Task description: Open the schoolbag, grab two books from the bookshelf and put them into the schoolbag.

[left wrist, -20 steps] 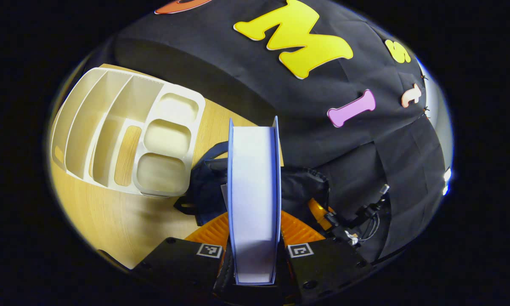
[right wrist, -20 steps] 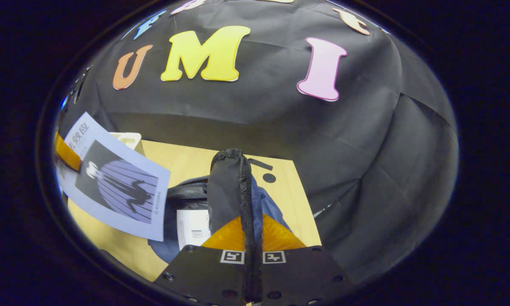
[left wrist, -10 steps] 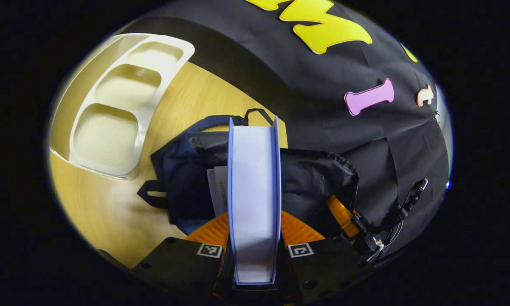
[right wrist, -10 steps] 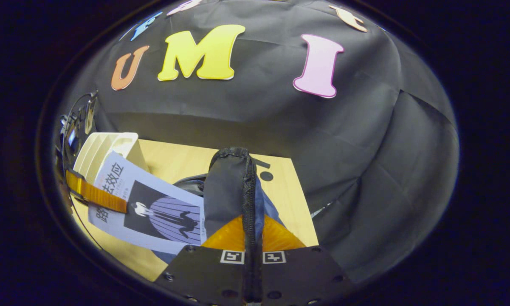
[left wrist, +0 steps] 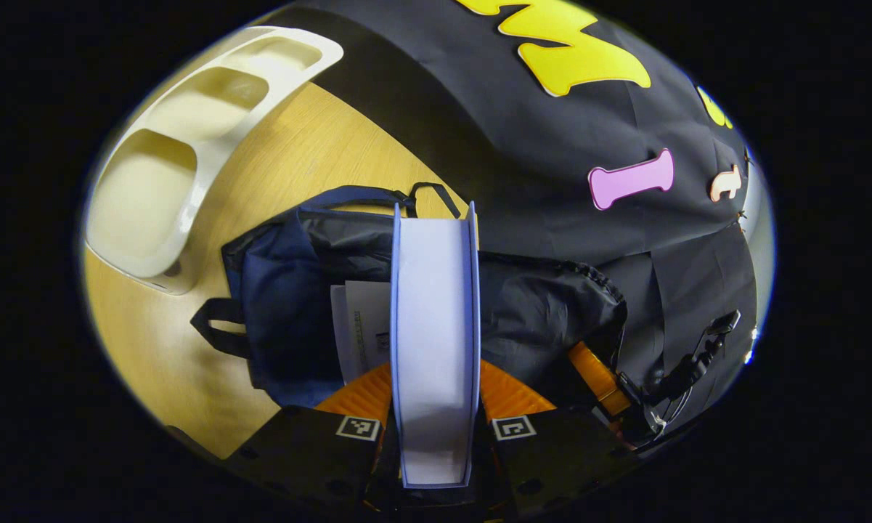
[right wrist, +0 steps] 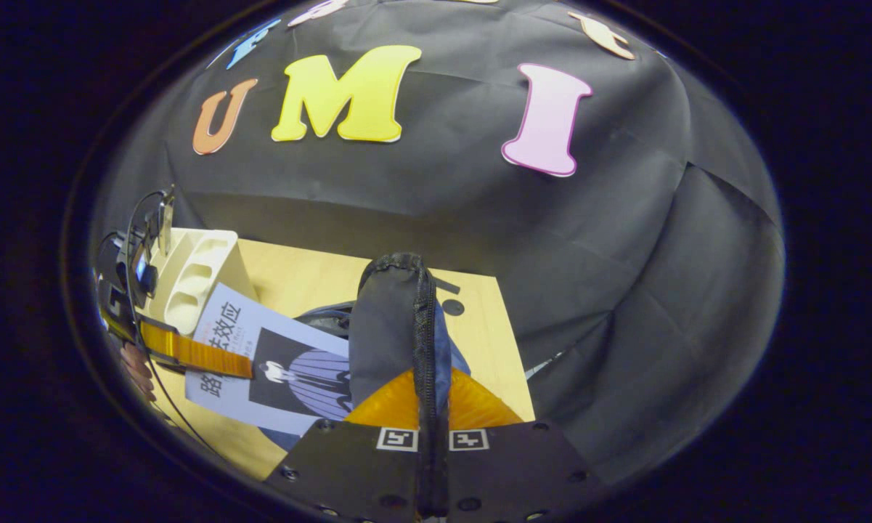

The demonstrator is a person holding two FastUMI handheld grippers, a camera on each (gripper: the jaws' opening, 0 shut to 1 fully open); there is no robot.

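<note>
My left gripper (left wrist: 436,407) is shut on a pale blue book (left wrist: 434,319), seen edge-on and upright between its fingers. Below it lies the dark blue schoolbag (left wrist: 283,290), open, with a white book (left wrist: 363,327) inside. In the right gripper view, my right gripper (right wrist: 428,407) is shut on the schoolbag flap (right wrist: 392,327) at its zipper edge and holds it raised. There the blue book (right wrist: 276,359) shows its cover, partly behind the flap, with the left gripper (right wrist: 189,352) clamped on it at the left.
The white bookshelf (left wrist: 174,167) lies on the wooden table (left wrist: 298,160) at the upper left of the bag; in the right gripper view the bookshelf (right wrist: 196,280) sits at the far left. The black cloth wall stands right behind the table. A cable (left wrist: 690,363) hangs at the right.
The left gripper has carried the blue book away from the bookshelf and down toward the bag's opening; the book's end now passes behind the raised flap. The right gripper has stayed put.
</note>
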